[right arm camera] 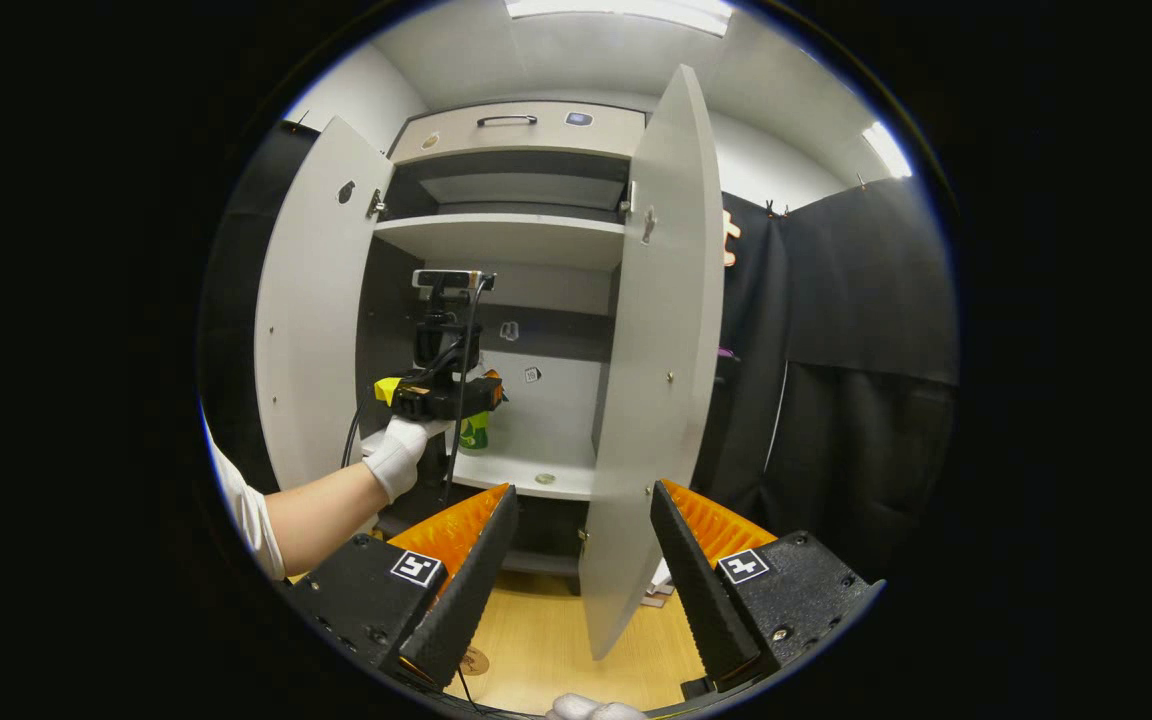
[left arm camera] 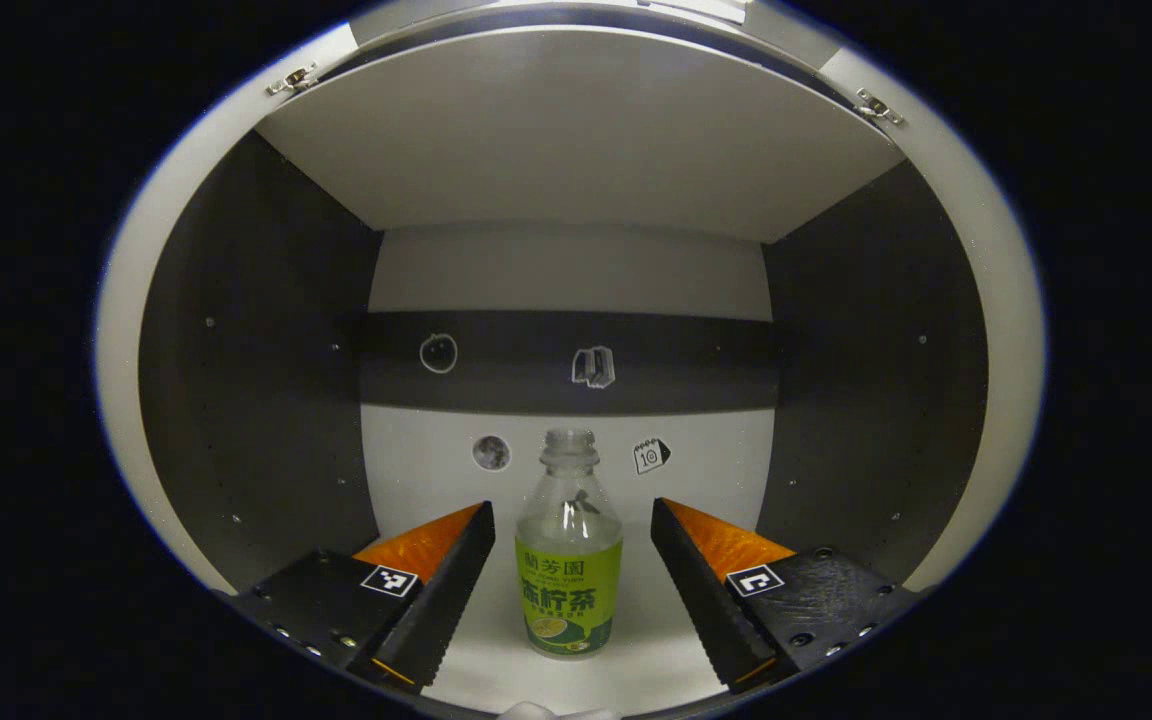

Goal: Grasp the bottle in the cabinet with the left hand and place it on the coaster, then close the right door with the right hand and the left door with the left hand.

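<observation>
The left claw (left arm camera: 569,585) stood released around the bottle (left arm camera: 568,560), its fingers apart from it on either side. The bottle stood upright on the cabinet (right arm camera: 506,240) shelf. The right claw (right arm camera: 576,575), also released, faced the open right door (right arm camera: 651,360).

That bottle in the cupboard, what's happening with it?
A person is reaching into the open cabinet with the left gripper. Its fingers are spread open on either side of the bottle, which stands upright on the shelf, not yet squeezed. The right gripper waits outside, open, facing the right door. Both doors are wide open.
</observation>
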A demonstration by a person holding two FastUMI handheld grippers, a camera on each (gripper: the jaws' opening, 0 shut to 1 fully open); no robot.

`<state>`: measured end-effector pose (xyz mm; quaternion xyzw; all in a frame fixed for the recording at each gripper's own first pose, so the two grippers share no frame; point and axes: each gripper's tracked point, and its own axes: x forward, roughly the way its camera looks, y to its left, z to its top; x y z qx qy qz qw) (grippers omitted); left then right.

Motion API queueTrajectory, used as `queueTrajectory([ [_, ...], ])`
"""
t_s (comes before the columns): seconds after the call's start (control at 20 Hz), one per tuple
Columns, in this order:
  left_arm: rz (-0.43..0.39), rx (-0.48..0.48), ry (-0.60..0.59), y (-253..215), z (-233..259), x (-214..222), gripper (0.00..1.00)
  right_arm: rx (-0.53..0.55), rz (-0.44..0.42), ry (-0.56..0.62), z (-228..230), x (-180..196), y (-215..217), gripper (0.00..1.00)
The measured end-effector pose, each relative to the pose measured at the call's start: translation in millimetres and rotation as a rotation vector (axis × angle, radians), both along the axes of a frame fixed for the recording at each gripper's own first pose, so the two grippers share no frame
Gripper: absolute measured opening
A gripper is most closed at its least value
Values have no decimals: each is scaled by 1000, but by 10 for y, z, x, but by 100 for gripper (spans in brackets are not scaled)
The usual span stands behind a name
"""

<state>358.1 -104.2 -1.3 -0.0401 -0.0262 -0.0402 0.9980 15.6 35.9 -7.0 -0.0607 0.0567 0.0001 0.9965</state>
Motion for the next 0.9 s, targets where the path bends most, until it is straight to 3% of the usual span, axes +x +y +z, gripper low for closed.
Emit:
queueTrajectory([
  [0.35,68,37,55,2,-113,186,96,7,-27,-8,8,-90,-135,83],
  [0.45,78,32,71,90,-127,161,76,9,-26,-12,17,-127,-144,83],
  [0.7,31,29,-23,135,168,-358,73,18,-21,-23,42,-215,-205,83],
  [0.9,-53,32,-77,109,239,-967,73,35,-11,-5,-55,-325,-217,83],
])
